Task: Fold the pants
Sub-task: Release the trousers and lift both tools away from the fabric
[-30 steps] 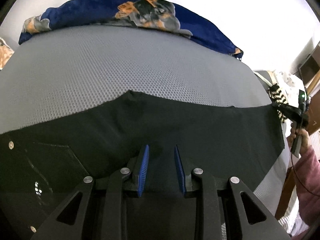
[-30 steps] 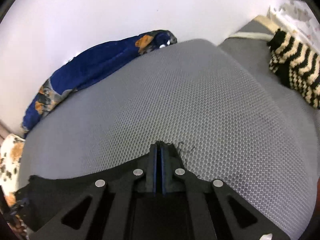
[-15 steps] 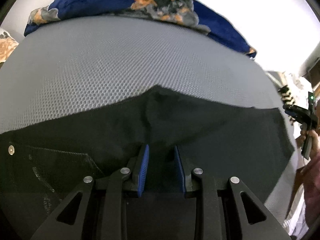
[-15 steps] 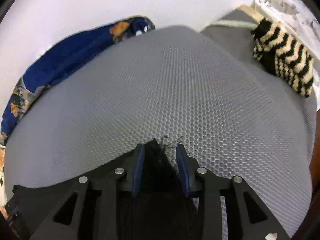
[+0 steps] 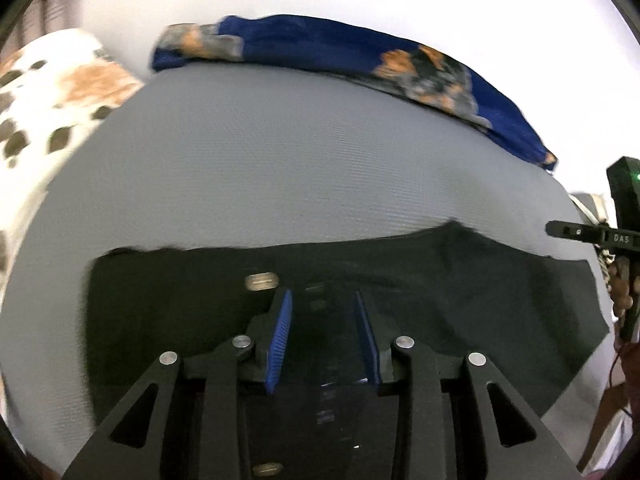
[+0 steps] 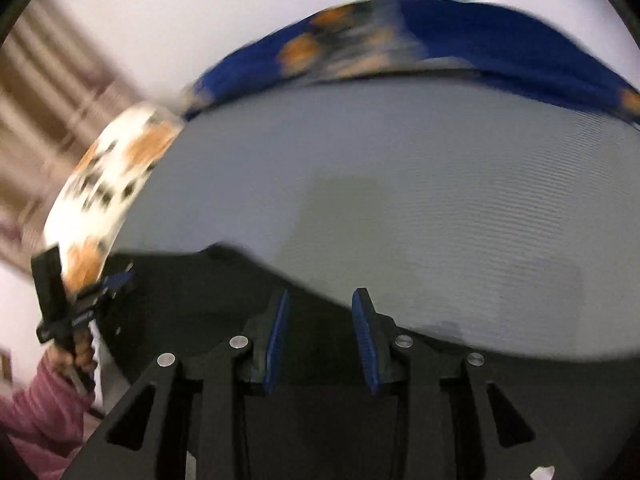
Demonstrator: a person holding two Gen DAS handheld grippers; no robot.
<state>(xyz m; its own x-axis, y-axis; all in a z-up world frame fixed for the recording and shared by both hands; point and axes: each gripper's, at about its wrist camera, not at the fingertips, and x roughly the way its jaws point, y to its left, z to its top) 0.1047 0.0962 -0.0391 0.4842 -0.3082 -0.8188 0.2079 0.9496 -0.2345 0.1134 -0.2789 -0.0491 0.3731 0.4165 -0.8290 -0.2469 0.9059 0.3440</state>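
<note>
The black pants (image 5: 460,296) lie flat across the grey mesh bed (image 5: 300,168), waistband end to the left with a metal button (image 5: 262,281) showing. My left gripper (image 5: 323,300) is open and empty, hovering over the waist part. My right gripper (image 6: 320,300) is open and empty above the pants' edge (image 6: 224,280); its view is blurred. Each gripper shows at the edge of the other's view, the right one (image 5: 624,236) at far right and the left one (image 6: 76,304) at far left.
A blue patterned blanket (image 5: 360,52) lies along the far edge of the bed against the white wall. A white and orange spotted cloth (image 5: 52,96) sits at the left end. A pink-sleeved arm (image 6: 36,404) holds the left gripper.
The right gripper has opened and let go of the pants, then swung left. The left gripper has moved left along the pants to the waist end, staying open.
</note>
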